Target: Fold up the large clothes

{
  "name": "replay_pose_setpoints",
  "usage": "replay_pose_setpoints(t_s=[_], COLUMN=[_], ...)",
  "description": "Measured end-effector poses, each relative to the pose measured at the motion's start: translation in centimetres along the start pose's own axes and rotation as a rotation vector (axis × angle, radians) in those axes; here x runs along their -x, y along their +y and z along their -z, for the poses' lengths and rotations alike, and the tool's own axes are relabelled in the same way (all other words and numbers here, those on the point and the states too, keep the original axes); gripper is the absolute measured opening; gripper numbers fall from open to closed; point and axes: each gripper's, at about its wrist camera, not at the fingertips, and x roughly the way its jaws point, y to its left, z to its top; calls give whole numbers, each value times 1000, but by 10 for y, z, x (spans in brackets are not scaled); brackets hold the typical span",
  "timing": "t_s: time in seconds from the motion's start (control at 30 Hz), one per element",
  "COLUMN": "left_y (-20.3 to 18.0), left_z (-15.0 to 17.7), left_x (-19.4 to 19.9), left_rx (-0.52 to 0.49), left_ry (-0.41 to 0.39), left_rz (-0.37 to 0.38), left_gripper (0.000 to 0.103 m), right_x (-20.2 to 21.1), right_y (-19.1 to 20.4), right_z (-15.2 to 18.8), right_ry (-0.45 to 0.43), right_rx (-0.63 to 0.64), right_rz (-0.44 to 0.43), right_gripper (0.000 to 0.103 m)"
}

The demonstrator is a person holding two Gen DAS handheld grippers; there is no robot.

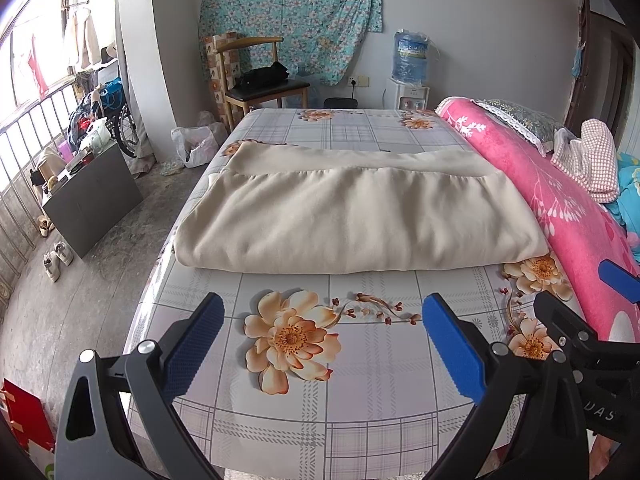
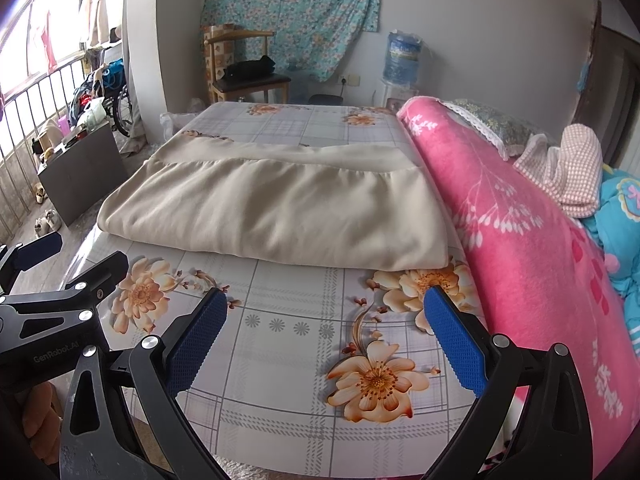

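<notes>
A large beige garment (image 1: 352, 216) lies folded in a wide rectangle on the flowered bed sheet (image 1: 360, 400); it also shows in the right wrist view (image 2: 272, 216). Its top layer ends at a seam, with a lower layer showing behind. My left gripper (image 1: 322, 344) is open and empty, held above the sheet in front of the garment's near edge. My right gripper (image 2: 324, 340) is open and empty, also in front of the near edge, to the right of the left one. The right gripper's finger shows in the left wrist view (image 1: 618, 280), and the left gripper's finger shows in the right wrist view (image 2: 44, 246).
A rolled pink blanket (image 2: 520, 240) runs along the bed's right side with pillows (image 2: 568, 168) behind it. A dark cabinet (image 1: 92, 196) and shoes (image 1: 56, 260) stand on the floor at left. A chair (image 1: 256, 84) and water dispenser (image 1: 410, 64) stand at the far wall.
</notes>
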Motion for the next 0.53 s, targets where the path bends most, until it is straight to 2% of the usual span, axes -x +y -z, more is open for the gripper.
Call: replay_pose_setpoints(t_s=[0.53], left_y=[1], left_z=[-1], left_x=[0], left_rx=[2], left_ry=[2], left_rz=[-1], left_gripper=[98], right_x=[-1], right_y=[-1], right_z=[0], right_ry=[2], right_rx=[0], right_rz=[-1], right_gripper=[95])
